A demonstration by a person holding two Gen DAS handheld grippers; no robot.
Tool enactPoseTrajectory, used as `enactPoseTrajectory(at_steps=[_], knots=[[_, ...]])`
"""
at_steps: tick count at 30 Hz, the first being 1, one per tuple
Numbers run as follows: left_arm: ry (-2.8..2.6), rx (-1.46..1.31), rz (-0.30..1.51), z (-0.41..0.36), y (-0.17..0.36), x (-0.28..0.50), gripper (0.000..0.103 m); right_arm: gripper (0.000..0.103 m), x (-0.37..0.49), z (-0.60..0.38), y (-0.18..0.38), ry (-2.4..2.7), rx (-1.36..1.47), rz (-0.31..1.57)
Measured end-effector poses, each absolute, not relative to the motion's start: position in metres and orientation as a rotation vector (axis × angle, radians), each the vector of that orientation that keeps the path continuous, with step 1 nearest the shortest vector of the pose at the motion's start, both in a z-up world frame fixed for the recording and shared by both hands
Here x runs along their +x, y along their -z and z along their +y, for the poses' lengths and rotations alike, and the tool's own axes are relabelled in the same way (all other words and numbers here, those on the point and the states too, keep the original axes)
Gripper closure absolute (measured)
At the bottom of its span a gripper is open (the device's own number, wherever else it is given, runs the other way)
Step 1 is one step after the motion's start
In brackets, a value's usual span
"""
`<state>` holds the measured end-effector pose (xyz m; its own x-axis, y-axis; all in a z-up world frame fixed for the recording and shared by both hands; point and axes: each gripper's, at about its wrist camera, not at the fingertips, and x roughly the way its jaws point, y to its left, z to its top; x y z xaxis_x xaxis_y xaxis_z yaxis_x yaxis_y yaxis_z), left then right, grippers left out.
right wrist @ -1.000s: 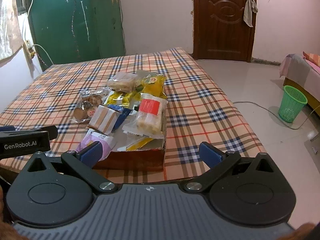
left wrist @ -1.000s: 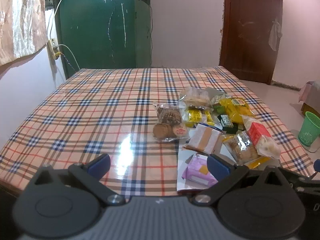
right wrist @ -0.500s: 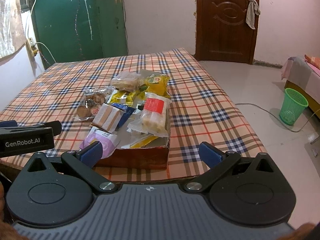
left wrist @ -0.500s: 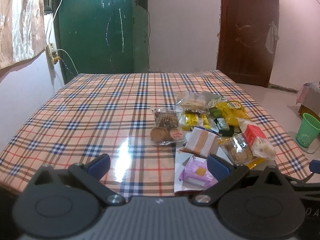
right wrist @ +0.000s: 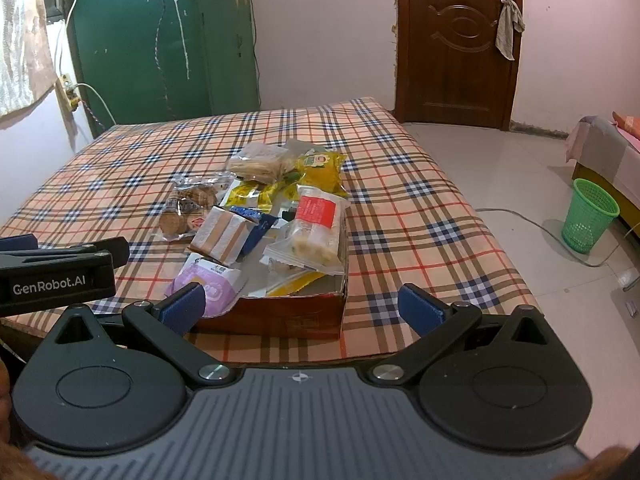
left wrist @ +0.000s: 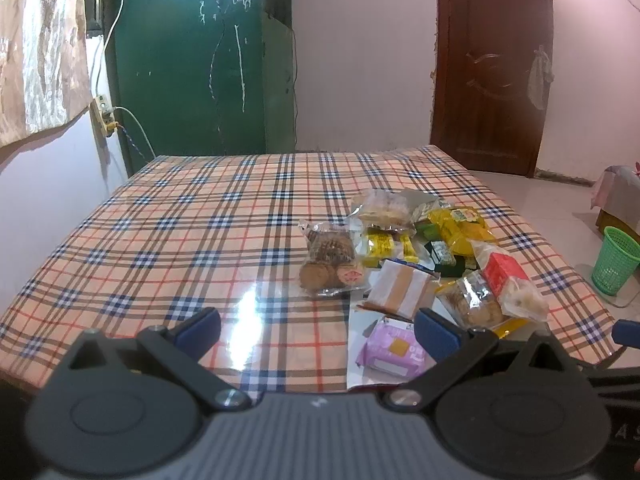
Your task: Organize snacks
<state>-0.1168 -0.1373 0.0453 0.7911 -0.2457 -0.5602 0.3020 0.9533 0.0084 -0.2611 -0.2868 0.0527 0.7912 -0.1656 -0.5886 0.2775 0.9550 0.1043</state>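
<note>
A pile of snack packets lies on the plaid table [left wrist: 160, 240], partly in a low cardboard box [right wrist: 280, 312] near the front edge. I see a clear cookie bag [left wrist: 330, 258], a purple packet [left wrist: 394, 346], a white-and-tan packet [left wrist: 400, 288], a red-labelled bag [right wrist: 316, 224] and yellow packets [right wrist: 320, 168]. My left gripper [left wrist: 316, 330] is open and empty, above the front edge left of the pile. My right gripper [right wrist: 300, 304] is open and empty, just before the box. The left gripper's body shows in the right wrist view [right wrist: 56, 276].
A green waste basket [right wrist: 588, 216] stands on the floor to the right, with a cable beside it. A green door [left wrist: 192, 60] and a brown door [left wrist: 488, 64] are behind the table. A bed edge [right wrist: 608, 148] shows at far right.
Both grippers have risen and pulled back slightly, so the table and pile sit lower in both views. The snacks have not moved. Both grippers stay open.
</note>
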Motion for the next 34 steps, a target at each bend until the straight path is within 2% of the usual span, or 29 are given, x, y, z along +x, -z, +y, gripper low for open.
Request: enactPoseTrajectory(at_steps=[34], knots=[[0.336,0.132,0.554,-0.1414,-0.0477,-0.1201,0.001,0.0,-0.2562,-0.2825,-0.0493,0.24,0.182,0.626]])
